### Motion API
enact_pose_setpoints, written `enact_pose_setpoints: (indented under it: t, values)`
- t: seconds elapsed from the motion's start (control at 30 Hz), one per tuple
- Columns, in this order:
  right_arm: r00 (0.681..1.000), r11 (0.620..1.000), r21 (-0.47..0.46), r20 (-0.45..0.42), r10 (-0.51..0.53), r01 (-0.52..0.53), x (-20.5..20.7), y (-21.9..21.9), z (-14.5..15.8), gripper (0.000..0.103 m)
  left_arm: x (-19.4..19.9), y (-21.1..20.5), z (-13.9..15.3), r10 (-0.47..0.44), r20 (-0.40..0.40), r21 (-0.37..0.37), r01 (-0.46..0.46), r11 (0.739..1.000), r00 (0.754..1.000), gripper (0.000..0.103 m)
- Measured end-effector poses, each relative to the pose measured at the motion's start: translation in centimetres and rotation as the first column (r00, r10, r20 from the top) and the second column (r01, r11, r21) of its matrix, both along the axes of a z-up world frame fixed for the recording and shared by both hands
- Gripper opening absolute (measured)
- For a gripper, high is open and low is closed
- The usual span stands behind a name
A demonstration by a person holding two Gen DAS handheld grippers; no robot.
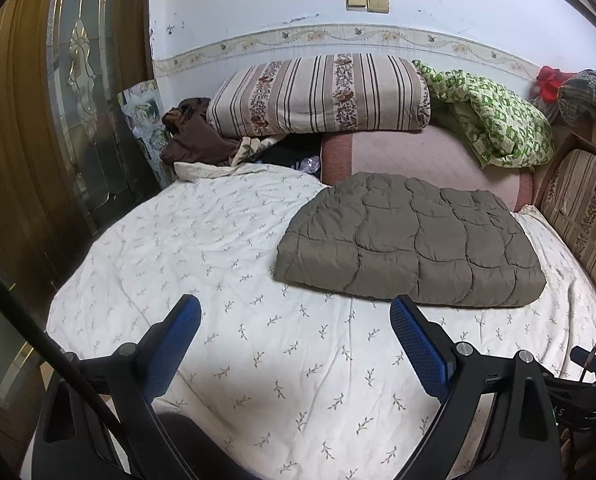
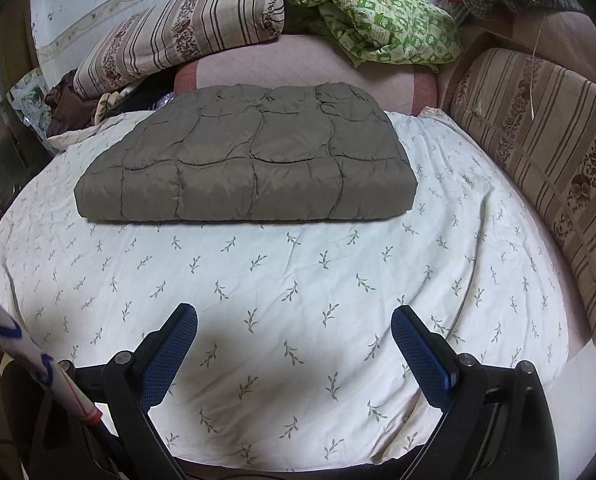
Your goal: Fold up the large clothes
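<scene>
A grey-brown quilted padded garment (image 1: 410,240) lies folded into a flat rectangle on the white leaf-print bed sheet (image 1: 201,248). It also shows in the right wrist view (image 2: 245,156), centred ahead on the sheet (image 2: 298,280). My left gripper (image 1: 295,312) is open and empty, hovering above the sheet just short of the garment's near edge. My right gripper (image 2: 293,320) is open and empty, above bare sheet, well short of the garment.
A striped folded quilt (image 1: 318,96) and a green patterned blanket (image 1: 494,120) lie at the back by the wall. Brown clothes (image 1: 193,136) are piled at the back left. A striped cushion (image 2: 538,160) lines the right side. A glass-panelled door (image 1: 81,100) stands at left.
</scene>
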State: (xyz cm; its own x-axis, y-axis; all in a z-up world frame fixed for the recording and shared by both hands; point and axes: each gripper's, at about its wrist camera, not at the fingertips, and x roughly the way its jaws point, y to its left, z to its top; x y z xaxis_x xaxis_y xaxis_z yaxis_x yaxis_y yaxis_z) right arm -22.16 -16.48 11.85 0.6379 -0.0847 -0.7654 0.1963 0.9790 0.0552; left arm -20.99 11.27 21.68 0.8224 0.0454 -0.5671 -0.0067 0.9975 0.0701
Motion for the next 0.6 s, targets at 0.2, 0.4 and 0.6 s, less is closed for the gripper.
enact_pose_setpoints:
  t: [0.2, 0.4, 0.6]
  values:
    - [1.0, 1.0, -0.012, -0.018, 0.002, -0.002, 0.2, 0.2, -0.6, 0.1, 0.5, -0.1, -0.8, -0.012, -0.034, -0.008, 0.012, 1.0, 0.999, 0.095]
    - [0.999, 1.0, -0.018, -0.047, -0.001, 0.001, 0.6, 0.2, -1.4, 0.1, 1.4, -0.2, -1.7, -0.017, -0.073, -0.018, 0.016, 1.0, 0.997, 0.095]
    - [0.997, 1.0, -0.014, -0.076, -0.008, 0.007, 1.1, -0.1, -2.3, 0.1, 2.2, -0.5, -2.7, -0.018, -0.106, -0.014, 0.016, 1.0, 0.994, 0.095]
